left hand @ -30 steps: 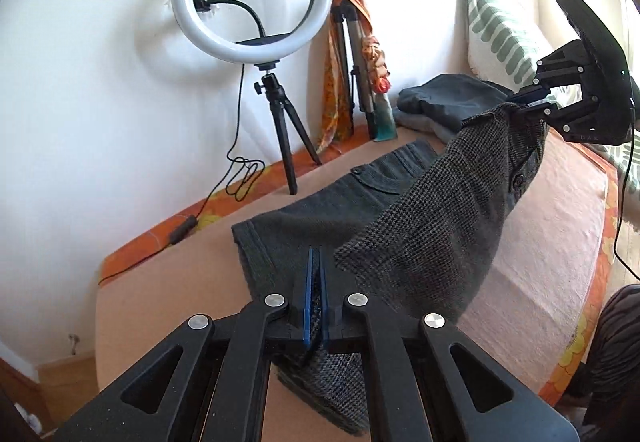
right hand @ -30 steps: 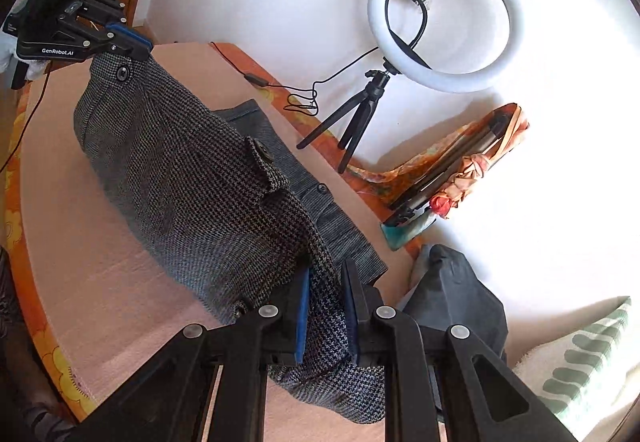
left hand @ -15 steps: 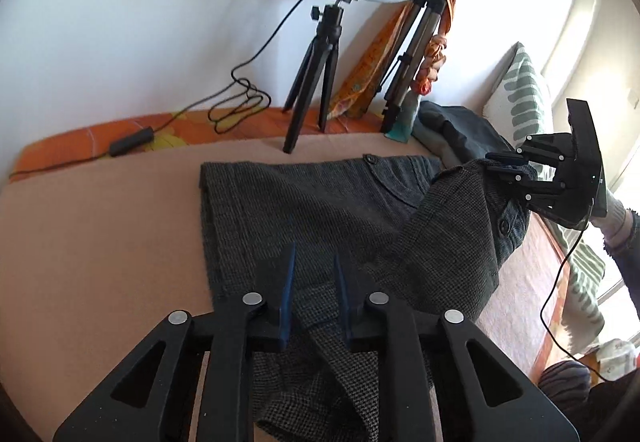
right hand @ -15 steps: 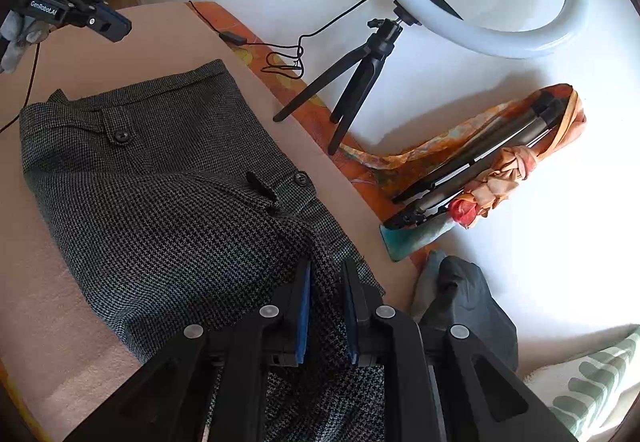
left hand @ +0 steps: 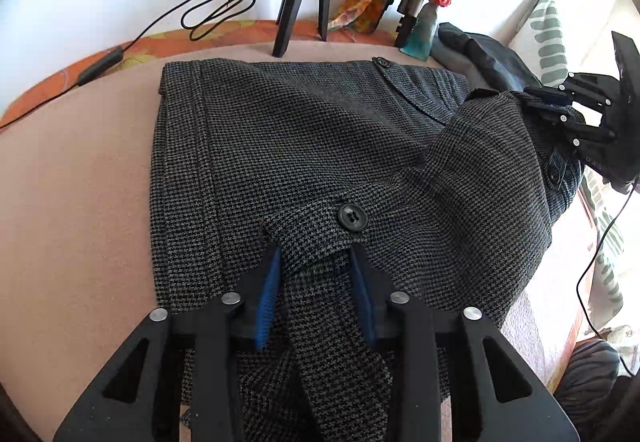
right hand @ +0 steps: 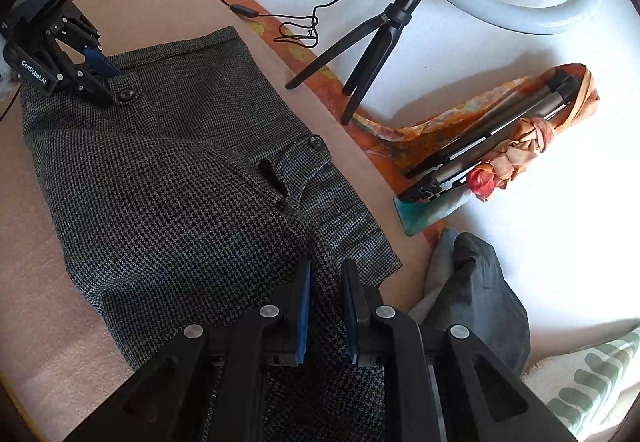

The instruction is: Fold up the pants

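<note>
Dark grey houndstooth pants (left hand: 312, 146) lie folded over on the pink table (left hand: 80, 178), with a black button (left hand: 352, 217) on the waistband near me. My left gripper (left hand: 316, 262) is open, its blue pads either side of the waistband fold resting on the cloth. It also shows in the right wrist view (right hand: 98, 62) at the far left. My right gripper (right hand: 326, 274) stands slightly apart with pants cloth (right hand: 168, 210) between its pads, still gripping the raised waistband corner. It shows at the right of the left wrist view (left hand: 548, 102).
A ring light on a black tripod (right hand: 372, 38) stands at the table's back edge with its cable (left hand: 216, 6). A folded tripod wrapped in orange cloth (right hand: 504, 138) leans on the wall. Dark folded clothes (right hand: 476, 290) and a green-striped pillow (left hand: 548, 34) lie at the right.
Both grippers carried the top half of the pants over the lower half and lowered it. My left gripper opened and let go of the waistband; the right still holds.
</note>
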`<state>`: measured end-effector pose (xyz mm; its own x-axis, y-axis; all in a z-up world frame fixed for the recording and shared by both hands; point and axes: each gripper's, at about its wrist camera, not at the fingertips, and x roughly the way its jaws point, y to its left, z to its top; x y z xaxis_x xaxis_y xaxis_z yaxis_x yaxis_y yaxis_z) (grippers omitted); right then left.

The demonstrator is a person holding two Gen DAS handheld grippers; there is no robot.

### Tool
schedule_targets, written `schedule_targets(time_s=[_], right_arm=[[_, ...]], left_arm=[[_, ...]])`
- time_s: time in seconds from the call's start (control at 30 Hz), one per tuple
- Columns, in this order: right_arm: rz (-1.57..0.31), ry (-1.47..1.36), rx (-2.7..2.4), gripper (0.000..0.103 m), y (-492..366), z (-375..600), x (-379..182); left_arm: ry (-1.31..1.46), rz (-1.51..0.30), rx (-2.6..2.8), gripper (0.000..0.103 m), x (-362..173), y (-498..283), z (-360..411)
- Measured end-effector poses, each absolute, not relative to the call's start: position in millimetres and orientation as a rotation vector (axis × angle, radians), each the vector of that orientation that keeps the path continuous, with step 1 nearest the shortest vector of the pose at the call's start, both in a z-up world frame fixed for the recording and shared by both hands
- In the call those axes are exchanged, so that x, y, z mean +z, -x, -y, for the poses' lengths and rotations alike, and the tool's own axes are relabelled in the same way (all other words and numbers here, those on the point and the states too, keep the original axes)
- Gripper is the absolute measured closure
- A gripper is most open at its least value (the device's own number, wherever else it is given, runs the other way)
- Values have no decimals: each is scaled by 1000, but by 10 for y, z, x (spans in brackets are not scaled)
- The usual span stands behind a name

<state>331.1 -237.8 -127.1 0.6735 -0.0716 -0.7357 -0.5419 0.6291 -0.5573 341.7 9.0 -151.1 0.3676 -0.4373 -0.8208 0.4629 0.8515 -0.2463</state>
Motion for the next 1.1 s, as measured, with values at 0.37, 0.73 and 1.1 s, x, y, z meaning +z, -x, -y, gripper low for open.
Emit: schedule_targets(time_s=[0.37,0.73,1.1], right_arm=[[-741,848,287,90,-3249,2395,-1071],[-705,838,208,90,-3974,2310,-974],[-810,836,195,90,-4573,2334,-1647]], left_arm=[[-12,-813,-520,82,-937,-3442,-339],[-111,-727,-399,82,-676,-4225,-346],[-165,-835,-345,82,-1399,-4593,-220]])
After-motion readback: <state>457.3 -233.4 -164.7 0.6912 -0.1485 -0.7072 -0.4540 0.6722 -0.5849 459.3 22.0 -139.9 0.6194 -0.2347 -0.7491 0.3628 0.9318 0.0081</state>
